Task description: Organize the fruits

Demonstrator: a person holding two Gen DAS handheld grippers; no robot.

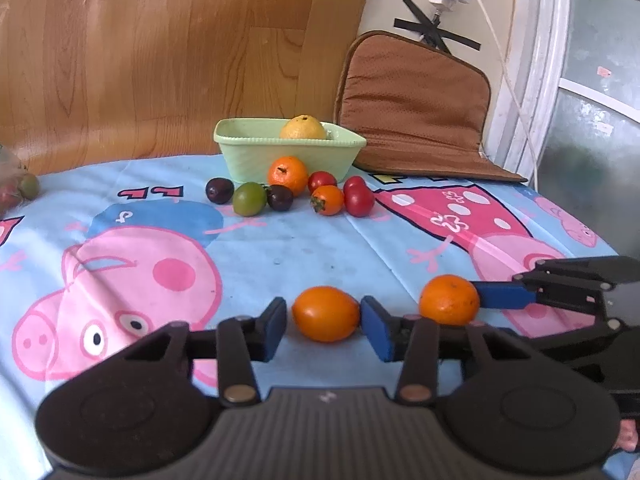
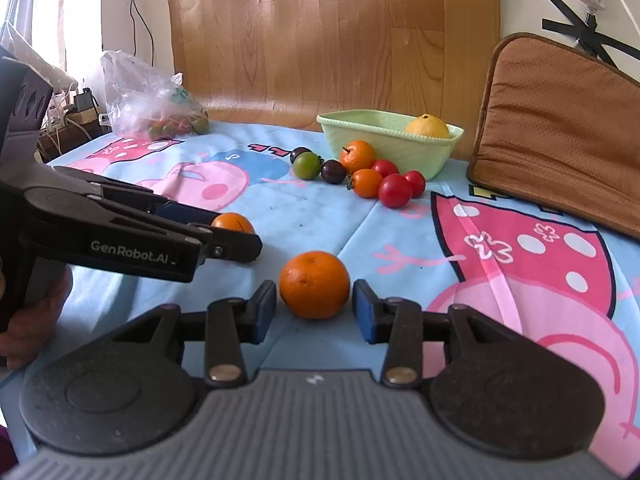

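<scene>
Left gripper [image 1: 325, 326] jaws slack around an orange tomato [image 1: 325, 313], right gripper [image 2: 315, 307] jaws slack around a tangerine [image 2: 314, 284]; green basket [image 1: 256, 152] near tabletop's far edge

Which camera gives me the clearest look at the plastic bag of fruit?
The right wrist view: the plastic bag sits whole at the cloth's far left, its fruit showing through. The left wrist view catches only a blurred sliver at its left edge.

two low, close views, shared fruit [image 1: 292, 188]
</scene>
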